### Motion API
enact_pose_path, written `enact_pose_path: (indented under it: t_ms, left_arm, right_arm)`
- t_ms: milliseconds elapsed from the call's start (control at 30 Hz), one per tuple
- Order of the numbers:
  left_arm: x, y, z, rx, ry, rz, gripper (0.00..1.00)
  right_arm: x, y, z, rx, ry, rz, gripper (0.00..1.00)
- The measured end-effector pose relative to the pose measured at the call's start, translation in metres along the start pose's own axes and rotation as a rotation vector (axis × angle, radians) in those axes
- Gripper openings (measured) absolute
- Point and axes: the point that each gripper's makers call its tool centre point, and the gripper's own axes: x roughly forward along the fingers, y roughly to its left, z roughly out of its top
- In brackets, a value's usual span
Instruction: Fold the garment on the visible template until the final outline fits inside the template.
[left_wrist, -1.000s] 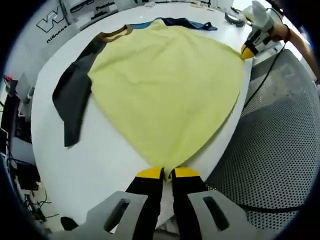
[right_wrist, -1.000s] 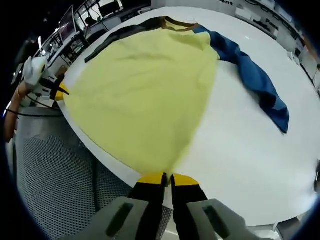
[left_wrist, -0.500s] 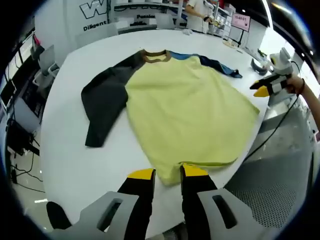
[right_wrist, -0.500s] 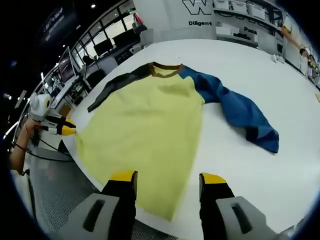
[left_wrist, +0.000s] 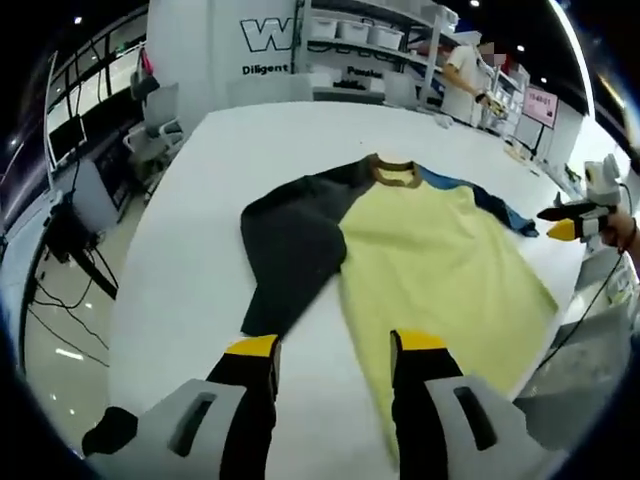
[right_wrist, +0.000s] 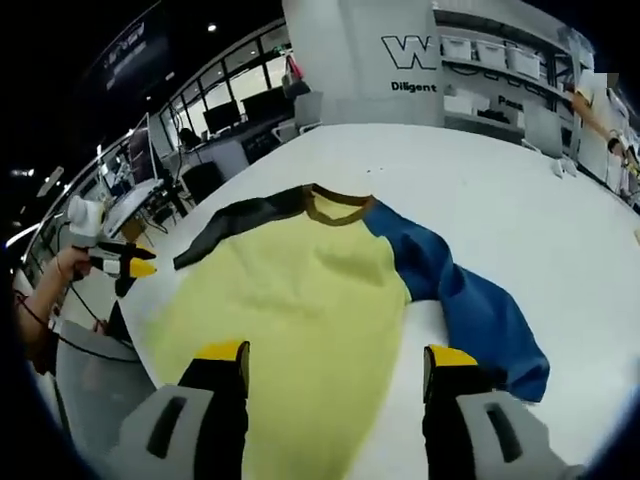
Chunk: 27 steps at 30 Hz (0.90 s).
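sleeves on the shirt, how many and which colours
2: a dark grey sleeve on one side of the yellow body, a blue sleeve on the other.

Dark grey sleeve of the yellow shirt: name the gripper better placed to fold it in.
Left. The dark grey sleeve lies just ahead of the left gripper, whose jaws stand open.

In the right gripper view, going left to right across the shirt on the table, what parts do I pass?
Dark grey sleeve → yellow body with brown collar at its top → blue sleeve, all lying flat on the white table.
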Motion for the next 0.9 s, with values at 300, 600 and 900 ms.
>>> enact_pose_path:
  t_ms: [300, 600, 900]
  left_arm:
    - [0.021, 0.013, 0.016, -0.08, -0.031, 0.041, 0.53]
    - [0.044, 0.026, 0.017, -0.086, 0.001, 0.068, 0.52]
    - [0.065, 0.038, 0.017, -0.13, 0.028, 0.1, 0.51]
  right_arm:
    - [0.04, 0.017, 0.047, -0.096, -0.082, 0.066, 0.68]
    - [0.089, 0.034, 0.089, -0.162, -0.086, 0.127, 0.68]
    - [0.152, 0.05, 0.121, -0.167, -0.087, 0.195, 0.65]
